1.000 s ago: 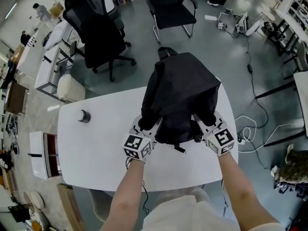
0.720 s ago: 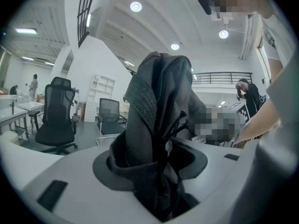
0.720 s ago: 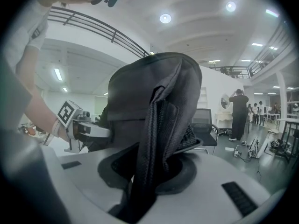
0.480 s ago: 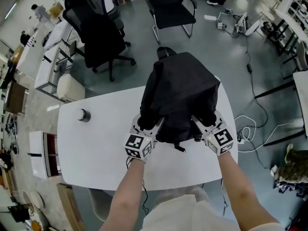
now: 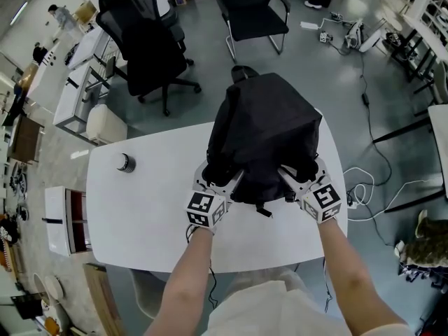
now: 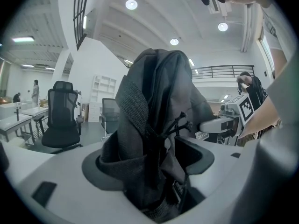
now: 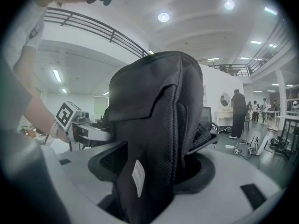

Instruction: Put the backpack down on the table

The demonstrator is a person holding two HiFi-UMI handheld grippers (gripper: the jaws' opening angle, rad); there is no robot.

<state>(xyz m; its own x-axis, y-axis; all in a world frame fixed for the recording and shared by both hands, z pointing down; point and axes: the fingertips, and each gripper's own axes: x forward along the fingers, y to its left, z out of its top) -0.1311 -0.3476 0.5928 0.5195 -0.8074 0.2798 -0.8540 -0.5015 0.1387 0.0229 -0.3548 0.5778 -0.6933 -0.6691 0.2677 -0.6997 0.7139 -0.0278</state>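
A black backpack [image 5: 262,138] stands upright on the white table [image 5: 140,208], toward its far right part. My left gripper [image 5: 217,179] is at the bag's lower left side and my right gripper [image 5: 297,177] at its lower right. Both sets of jaws have just been opening and now stand wide. In the left gripper view, grey-black fabric and a zip cord of the backpack [image 6: 154,125] hang loosely between the pads. In the right gripper view, a mesh strap of the backpack [image 7: 154,115] with a white label lies between the pads, which do not press it.
A small dark round object [image 5: 126,162] sits on the table's left part. Black office chairs [image 5: 147,47] [image 5: 252,9] stand beyond the far edge. A white stool [image 5: 105,123] is at the left, and cables [image 5: 357,187] trail on the floor at the right.
Both grippers' jaws have spread apart from the backpack's fabric. The backpack stays standing in the same spot, and neither hand has shifted.
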